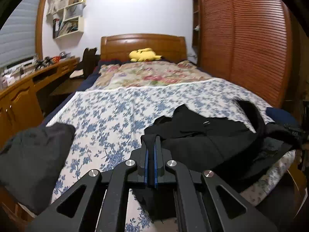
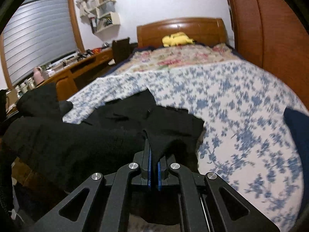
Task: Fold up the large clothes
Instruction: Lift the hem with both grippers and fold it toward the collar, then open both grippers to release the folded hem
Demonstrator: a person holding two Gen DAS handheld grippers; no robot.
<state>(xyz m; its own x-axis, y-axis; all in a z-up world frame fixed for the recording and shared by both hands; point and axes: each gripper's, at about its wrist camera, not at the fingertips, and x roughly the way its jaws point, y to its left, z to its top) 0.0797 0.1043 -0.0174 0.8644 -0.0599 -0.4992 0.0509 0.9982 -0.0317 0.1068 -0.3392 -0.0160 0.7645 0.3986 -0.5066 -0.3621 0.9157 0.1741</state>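
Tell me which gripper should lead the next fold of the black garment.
Neither clearly: the left gripper and right gripper are both shut on the black garment. Slight edge to the left, probably, since open blue floral bedspread lies ahead of it.

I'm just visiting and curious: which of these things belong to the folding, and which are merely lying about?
Part of the job:
- large black cloth garment
- left gripper, shut on it
- right gripper, shut on it
- blue-and-white floral bedspread, the folding surface

Just lying about:
- yellow plush toy
- dark grey bundle of cloth
- white wall shelves
- wooden desk
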